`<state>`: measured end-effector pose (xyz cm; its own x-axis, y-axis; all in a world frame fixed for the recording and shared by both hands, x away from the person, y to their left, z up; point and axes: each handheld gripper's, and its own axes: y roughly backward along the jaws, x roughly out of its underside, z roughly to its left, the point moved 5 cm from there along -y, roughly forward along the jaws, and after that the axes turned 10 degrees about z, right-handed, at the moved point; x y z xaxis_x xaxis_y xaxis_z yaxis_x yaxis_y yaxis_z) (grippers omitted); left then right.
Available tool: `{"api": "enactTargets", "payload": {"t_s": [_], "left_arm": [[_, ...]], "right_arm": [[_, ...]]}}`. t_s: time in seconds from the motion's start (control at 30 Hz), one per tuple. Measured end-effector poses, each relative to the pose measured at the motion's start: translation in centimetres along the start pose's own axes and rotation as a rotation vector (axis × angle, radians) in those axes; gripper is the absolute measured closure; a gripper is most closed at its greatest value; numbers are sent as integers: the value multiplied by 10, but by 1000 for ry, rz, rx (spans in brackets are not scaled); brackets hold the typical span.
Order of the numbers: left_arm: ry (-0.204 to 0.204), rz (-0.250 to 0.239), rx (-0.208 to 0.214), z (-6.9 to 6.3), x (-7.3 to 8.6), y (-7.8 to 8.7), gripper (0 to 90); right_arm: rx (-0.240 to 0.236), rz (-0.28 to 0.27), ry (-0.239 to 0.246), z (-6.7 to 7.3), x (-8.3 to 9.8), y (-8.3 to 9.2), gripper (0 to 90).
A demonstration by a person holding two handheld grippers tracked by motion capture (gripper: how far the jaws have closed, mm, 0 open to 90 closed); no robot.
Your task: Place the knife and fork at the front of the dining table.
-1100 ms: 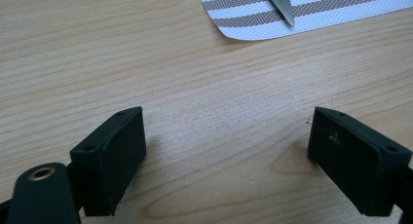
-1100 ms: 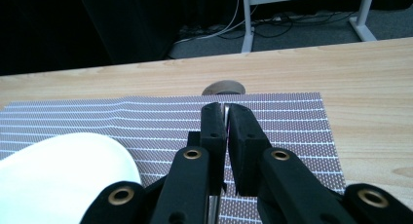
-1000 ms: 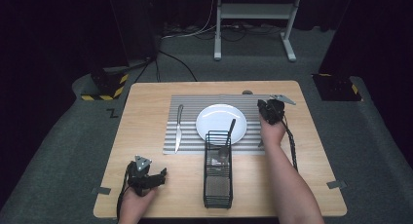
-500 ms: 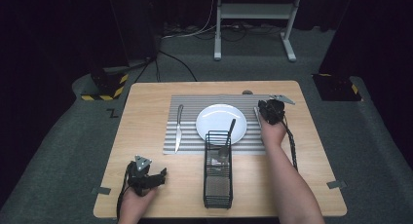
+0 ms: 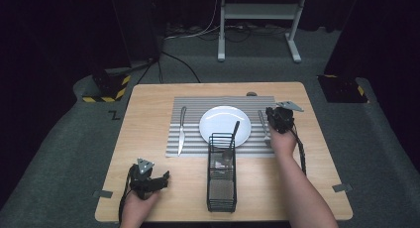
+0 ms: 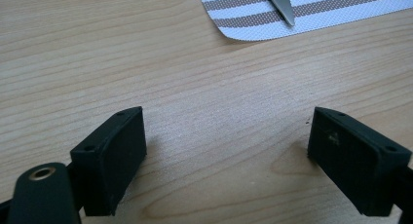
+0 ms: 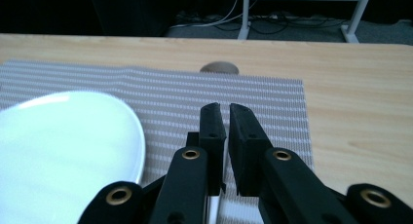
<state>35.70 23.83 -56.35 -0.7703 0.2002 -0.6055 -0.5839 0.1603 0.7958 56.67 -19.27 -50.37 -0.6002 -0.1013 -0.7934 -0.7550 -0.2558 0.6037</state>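
A white plate (image 5: 218, 120) (image 7: 58, 151) lies on a striped placemat (image 5: 193, 106) (image 7: 263, 102). Left of the plate rests a knife (image 5: 182, 129), whose tip (image 6: 281, 5) shows on the placemat corner (image 6: 341, 9). A metal utensil (image 5: 262, 125) lies on the mat right of the plate. My right gripper (image 5: 271, 114) (image 7: 224, 109) is low over it, jaws nearly together, with a sliver of bright metal (image 7: 214, 207) between their bases. Near the table's front left, my left gripper (image 5: 163, 177) (image 6: 226, 136) rests open on bare wood, holding nothing.
A black wire basket (image 5: 221, 188) stands in front of the plate with another utensil (image 5: 234, 134) leaning out of it toward the plate. A small brown round spot (image 5: 251, 94) (image 7: 219, 67) sits beyond the mat. A metal stand (image 5: 257, 12) is on the floor behind.
My right gripper has drifted slightly toward the person beside the plate. The left gripper has stayed put.
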Motion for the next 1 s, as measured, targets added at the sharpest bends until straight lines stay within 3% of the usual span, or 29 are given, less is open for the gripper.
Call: {"api": "enactTargets", "payload": {"t_s": [0.53,0.83,1.0], "left_arm": [[0,1,1,0,0,0,140],[0,0,1,0,0,0,140],[-1,2,2,0,0,0,140]], "right_arm": [[35,81,57,-12,62,46,824],[76,150,80,-17,84,53,794],[56,180,92,-10,92,50,783]]}}
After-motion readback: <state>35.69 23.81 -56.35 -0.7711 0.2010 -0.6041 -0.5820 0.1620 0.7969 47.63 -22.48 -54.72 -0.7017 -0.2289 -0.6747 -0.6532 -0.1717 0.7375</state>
